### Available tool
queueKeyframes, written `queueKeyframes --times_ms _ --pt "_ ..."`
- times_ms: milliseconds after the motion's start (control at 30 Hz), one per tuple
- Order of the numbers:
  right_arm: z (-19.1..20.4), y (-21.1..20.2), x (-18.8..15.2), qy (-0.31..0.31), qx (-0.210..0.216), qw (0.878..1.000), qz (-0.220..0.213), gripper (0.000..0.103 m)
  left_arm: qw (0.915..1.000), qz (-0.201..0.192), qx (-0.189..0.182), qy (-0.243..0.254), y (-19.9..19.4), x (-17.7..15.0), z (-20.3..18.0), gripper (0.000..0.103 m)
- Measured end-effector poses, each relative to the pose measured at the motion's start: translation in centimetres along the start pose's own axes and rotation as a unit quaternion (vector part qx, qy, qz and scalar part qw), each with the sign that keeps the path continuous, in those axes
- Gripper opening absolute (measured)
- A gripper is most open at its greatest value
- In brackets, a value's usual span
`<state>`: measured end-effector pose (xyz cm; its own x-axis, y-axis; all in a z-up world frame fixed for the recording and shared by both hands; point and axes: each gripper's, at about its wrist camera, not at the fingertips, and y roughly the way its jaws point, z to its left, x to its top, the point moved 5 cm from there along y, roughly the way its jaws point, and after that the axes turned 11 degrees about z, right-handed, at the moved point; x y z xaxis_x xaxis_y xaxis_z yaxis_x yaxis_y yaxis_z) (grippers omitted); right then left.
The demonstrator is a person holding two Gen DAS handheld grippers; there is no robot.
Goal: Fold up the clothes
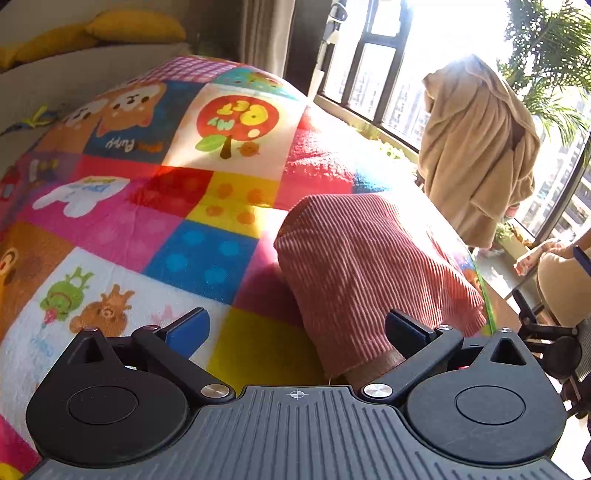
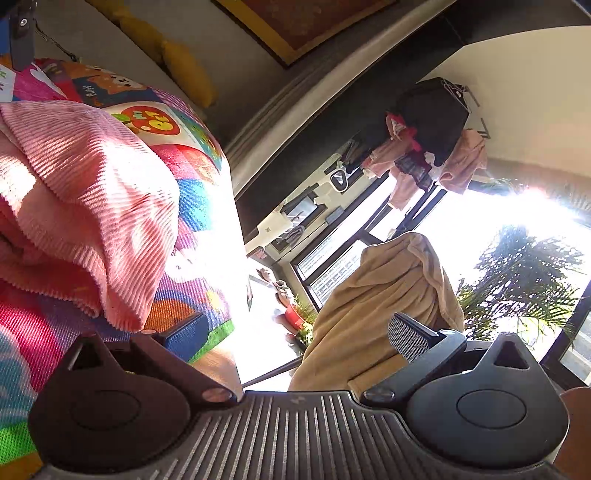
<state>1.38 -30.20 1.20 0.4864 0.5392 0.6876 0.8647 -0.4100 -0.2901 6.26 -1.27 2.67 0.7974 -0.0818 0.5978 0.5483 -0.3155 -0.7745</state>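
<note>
both the left gripper [image 1: 297, 328] and right gripper [image 2: 299, 332] gape wide, empty; pink ribbed garment [image 1: 365, 266] lies bunched, axis unclear.

Folded garment [image 1: 369, 273] lying on the blanket [image 1: 155, 206] at its window-side edge; draped robe [image 1: 476, 147] beyond, before the window [image 1: 369, 62]; cushions [image 1: 136, 26] behind.

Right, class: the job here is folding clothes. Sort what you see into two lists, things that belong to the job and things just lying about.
Part of the job:
- pink ribbed garment
- patchwork blanket it lies on
- left gripper, open
- right gripper, open

Just lying about:
- beige robe by the window
- yellow cushions
- palm plant
- hanging laundry
</note>
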Motion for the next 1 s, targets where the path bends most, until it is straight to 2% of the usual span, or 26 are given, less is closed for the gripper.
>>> queueKeyframes --times_ms 67,100,167,200,233,333,433,467,567,600,633,733,800,867,900,933,1000 --pt "-1.1 0.0 0.2 0.037 0.061 0.997 0.012 0.103 0.9997 -0.014 0.002 -0.019 0.6 1.3 1.1 0.103" --pt "-1.8 -0.2 0.4 0.064 0.115 0.991 0.01 0.103 0.9995 -0.015 0.002 -0.026 1.2 1.9 1.6 0.103" --pt "-2.9 -0.6 1.1 0.119 0.22 0.968 0.002 0.103 0.9995 -0.007 -0.004 -0.03 3.0 2.6 1.9 0.103" --pt "-3.4 -0.5 1.8 0.146 0.259 0.955 -0.004 0.103 0.9996 0.003 -0.006 -0.026 3.9 2.7 1.7 0.103" --pt "-3.5 -0.2 2.7 0.158 0.272 0.949 -0.008 0.103 0.9997 0.013 -0.009 -0.021 4.9 2.7 1.5 0.103" --pt "-3.0 1.0 5.5 0.179 0.287 0.941 -0.016 0.103 0.999 0.035 -0.027 0.0 7.0 1.9 0.2 0.103" --pt "-0.7 3.0 8.9 0.163 0.307 0.937 -0.029 0.103 0.9979 0.052 -0.038 0.007 7.3 0.9 -0.5 0.103" --pt "0.3 3.7 9.7 0.152 0.308 0.939 -0.029 0.103 0.9975 0.059 -0.039 0.011 7.3 0.5 -0.7 0.103" --pt "4.6 7.2 10.7 0.094 0.293 0.951 0.035 0.103 0.9962 0.07 -0.038 0.035 7.2 -0.9 -1.3 0.103" --pt "6.4 8.8 10.5 0.061 0.278 0.957 0.06 0.103 0.9956 0.073 -0.043 0.041 7.0 -1.1 -1.5 0.103" --pt "7.3 9.4 10.1 0.044 0.261 0.962 0.065 0.103 0.9948 0.076 -0.05 0.046 6.7 -1.3 -1.6 0.103" --pt "6.5 10.0 8.9 0.06 0.242 0.966 0.066 0.103 0.9905 0.069 -0.113 0.036 5.7 -1.2 -1.2 0.103" --pt "5.4 10.2 8.0 0.065 0.22 0.971 0.072 0.103 0.9861 0.06 -0.155 0.003 5.4 -0.7 -0.1 0.103" --pt "4.2 9.8 7.3 0.072 0.205 0.974 0.068 0.103 0.979 0.064 -0.186 -0.053 6.5 0.2 1.2 0.103" --pt "3.3 8.7 7.1 0.082 0.217 0.971 0.052 0.103 0.9748 0.071 -0.198 -0.075 7.2 0.5 1.5 0.103" --pt "2.6 7.1 6.9 0.089 0.246 0.965 0.031 0.103 0.9699 0.078 -0.21 -0.094 8.0 0.7 1.6 0.103" --pt "1.7 3.3 6.4 0.09 0.317 0.944 -0.002 0.103 0.9595 0.08 -0.245 -0.113 8.3 1.4 1.4 0.103"
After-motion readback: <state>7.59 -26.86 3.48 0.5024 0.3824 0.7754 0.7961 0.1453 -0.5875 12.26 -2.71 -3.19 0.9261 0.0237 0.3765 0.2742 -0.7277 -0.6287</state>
